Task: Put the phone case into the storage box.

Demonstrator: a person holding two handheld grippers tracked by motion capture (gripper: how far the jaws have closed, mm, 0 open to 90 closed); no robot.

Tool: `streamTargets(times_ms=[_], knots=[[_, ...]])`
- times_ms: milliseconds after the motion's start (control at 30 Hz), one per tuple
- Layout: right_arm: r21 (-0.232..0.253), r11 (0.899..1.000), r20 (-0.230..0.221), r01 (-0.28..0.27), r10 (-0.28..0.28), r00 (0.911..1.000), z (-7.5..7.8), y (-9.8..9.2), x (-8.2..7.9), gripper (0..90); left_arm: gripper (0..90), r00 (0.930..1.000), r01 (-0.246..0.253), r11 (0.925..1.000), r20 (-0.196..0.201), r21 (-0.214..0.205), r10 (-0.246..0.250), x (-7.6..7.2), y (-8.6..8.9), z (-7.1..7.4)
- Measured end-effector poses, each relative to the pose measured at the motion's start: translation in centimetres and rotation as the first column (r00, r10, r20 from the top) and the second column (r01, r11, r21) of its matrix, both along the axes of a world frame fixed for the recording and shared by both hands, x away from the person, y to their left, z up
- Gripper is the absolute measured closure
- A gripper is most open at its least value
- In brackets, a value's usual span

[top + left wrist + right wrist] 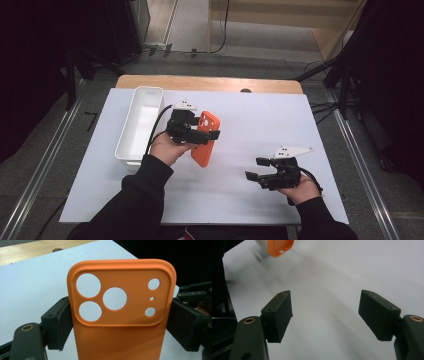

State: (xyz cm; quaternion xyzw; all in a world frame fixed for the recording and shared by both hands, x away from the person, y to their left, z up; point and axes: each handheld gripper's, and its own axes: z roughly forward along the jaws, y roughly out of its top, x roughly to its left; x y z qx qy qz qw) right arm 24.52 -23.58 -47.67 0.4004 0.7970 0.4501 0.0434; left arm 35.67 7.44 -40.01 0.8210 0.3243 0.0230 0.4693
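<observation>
An orange phone case [204,150] with round camera cut-outs is held upright above the white table cover [250,120]. My left gripper [206,131] is shut on it, and in the left gripper view the case [120,322] sits between the two pads [58,325], which press on its side edges just below the camera cut-outs. My right gripper [256,168] is over the table at the front right, apart from the case. Its jaws stand wide open with nothing between them [325,315]. A corner of the case [280,247] shows at the top left of the right gripper view.
A long white bin [140,122] stands on the left part of the table, just left of my left hand. The wooden table edge [210,82] runs along the back. Dark stands and cables surround the table on the floor.
</observation>
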Motion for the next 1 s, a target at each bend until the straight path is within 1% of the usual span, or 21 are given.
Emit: streamTargets(times_ms=[100,167,233,300,400,567,600,700,767,867,1000], knots=[[-0.002,1.000,-0.003,-0.008,0.008,1.0000,-0.1,-0.1,-0.2,26.0,15.7,0.9999,0.011,0.9999,-0.002,0.003,-0.011,0.1,0.2,0.2],[-0.007,1.000,0.000,-0.012,0.012,0.9999,-0.2,-0.2,-0.3,26.0,15.7,0.9999,0.012,0.9998,0.006,0.014,-0.012,0.1,0.3,0.4],[-0.006,1.000,0.005,-0.030,0.030,0.9995,-0.3,-0.3,-0.5,26.0,15.7,0.9998,0.013,0.9998,0.013,0.014,-0.013,0.0,0.5,0.7],[-0.019,0.999,0.003,-0.041,0.041,0.9992,-0.4,-0.4,-0.8,26.0,15.7,0.9997,0.008,0.9999,0.024,0.012,-0.008,0.0,0.6,1.0],[-0.034,0.998,0.014,-0.051,0.051,0.9986,-0.6,-0.6,-1.1,26.0,15.7,0.9995,0.001,0.9999,0.032,0.015,-0.002,0.1,1.0,1.3],[-0.022,0.999,0.023,-0.045,0.045,0.9987,-0.6,-1.1,-1.3,26.0,15.7,0.9993,-0.010,0.9998,0.036,0.017,0.010,0.1,1.5,1.7],[-0.020,0.999,0.017,-0.044,0.045,0.9989,-0.7,-1.2,-1.4,26.0,15.7,0.9993,-0.013,0.9998,0.037,0.017,0.012,0.2,1.5,1.8],[-0.013,0.998,0.023,-0.057,0.057,0.9981,-0.7,-1.3,-1.6,26.0,15.7,0.9992,-0.014,0.9997,0.039,0.022,0.013,0.2,1.8,2.0],[-0.017,0.998,0.028,-0.066,0.066,0.9974,-0.8,-1.4,-1.6,26.0,15.7,0.9990,-0.018,0.9996,0.040,0.021,0.018,0.3,1.9,2.2],[-0.027,0.998,0.012,-0.061,0.061,0.9981,-0.9,-1.4,-1.6,26.0,15.7,0.9988,-0.020,0.9996,0.046,0.020,0.019,0.3,2.1,2.4],[-0.029,0.998,0.009,-0.063,0.063,0.9980,-1.0,-1.4,-1.6,26.0,15.7,0.9982,-0.024,0.9994,0.056,0.023,0.023,0.3,2.4,2.5]])
